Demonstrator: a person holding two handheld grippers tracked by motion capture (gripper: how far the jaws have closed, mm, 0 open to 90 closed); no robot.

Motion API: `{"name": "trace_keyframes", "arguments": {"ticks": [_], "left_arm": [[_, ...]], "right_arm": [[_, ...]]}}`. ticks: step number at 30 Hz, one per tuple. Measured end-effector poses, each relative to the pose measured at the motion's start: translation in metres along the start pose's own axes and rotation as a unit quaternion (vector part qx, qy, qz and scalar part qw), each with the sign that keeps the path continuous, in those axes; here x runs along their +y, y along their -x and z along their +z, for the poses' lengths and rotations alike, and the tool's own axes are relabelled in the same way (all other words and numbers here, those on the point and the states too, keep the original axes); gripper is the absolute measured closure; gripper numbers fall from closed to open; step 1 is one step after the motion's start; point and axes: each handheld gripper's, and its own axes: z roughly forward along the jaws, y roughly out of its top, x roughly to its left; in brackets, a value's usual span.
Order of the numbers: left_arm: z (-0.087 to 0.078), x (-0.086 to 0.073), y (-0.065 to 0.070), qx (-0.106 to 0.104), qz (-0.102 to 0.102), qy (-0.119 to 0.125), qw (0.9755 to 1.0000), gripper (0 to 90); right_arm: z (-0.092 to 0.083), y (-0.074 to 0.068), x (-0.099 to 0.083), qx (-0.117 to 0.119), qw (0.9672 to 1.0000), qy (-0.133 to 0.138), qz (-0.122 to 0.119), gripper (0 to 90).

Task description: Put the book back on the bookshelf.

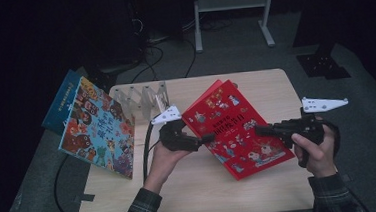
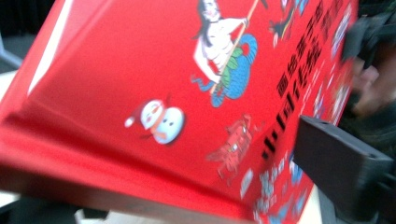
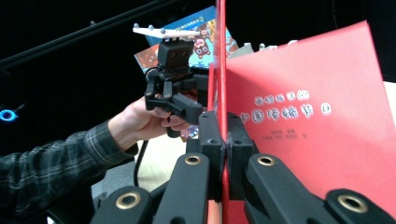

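The high view shows three books. One red picture book [image 1: 232,128] is held tilted above the wooden table [image 1: 275,87], between two grippers. Two more books lean at the table's left edge: a colourful one [image 1: 97,130] in front and a blue one [image 1: 63,102] behind it. One clear folding rack [image 1: 140,99] stands near them. The cover writing is too small to read here. The left gripper [image 1: 206,139] meets the red book's left edge; the right gripper [image 1: 260,129] meets its right edge.

In the left gripper view, the red cover bears a snowman, a figure with a pole and blurred dark characters. One black jaw stands beside the cover; whether it presses cannot be told.

In the right gripper view, the right gripper's [image 3: 223,140] jaws are clamped on the cover's edge; a line of silver characters crosses the red page.
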Motion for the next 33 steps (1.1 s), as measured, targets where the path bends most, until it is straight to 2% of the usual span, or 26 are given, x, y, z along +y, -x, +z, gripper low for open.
{"name": "trace_keyframes", "arguments": {"ticks": [2, 5, 10, 19, 21, 27, 33], "left_arm": [[-0.004, 0.003, 0.000, -0.009, -0.005, 0.021, 0.9997, 23.9], [-0.008, 0.006, -0.001, -0.019, -0.011, 0.036, 0.9991, 29.5], [-0.011, 0.008, -0.002, -0.020, -0.010, 0.034, 0.9992, 33.0], [-0.018, 0.013, -0.003, -0.025, -0.002, 0.031, 0.9992, 39.4], [-0.019, 0.014, -0.004, -0.033, -0.008, 0.034, 0.9989, 41.1], [-0.023, 0.018, -0.003, -0.052, -0.007, 0.034, 0.9981, 48.6], [-0.027, 0.023, -0.002, -0.061, 0.000, 0.027, 0.9978, 52.2]], "right_arm": [[0.002, 0.000, -0.001, 0.005, 1.0000, -0.001, 0.002, 87.9], [0.004, 0.002, -0.002, 0.011, 0.9999, -0.004, 0.003, 87.8], [0.007, 0.006, -0.005, 0.017, 0.9998, -0.011, 0.003, 87.8], [0.016, 0.013, -0.013, 0.034, 0.9980, -0.053, 0.008, 87.5], [0.019, 0.014, -0.014, 0.037, 0.9975, -0.060, 0.006, 87.4], [0.024, 0.018, -0.019, 0.050, 0.9955, -0.080, 0.008, 87.2], [0.030, 0.018, -0.022, 0.060, 0.9931, -0.101, 0.001, 87.1]]}}
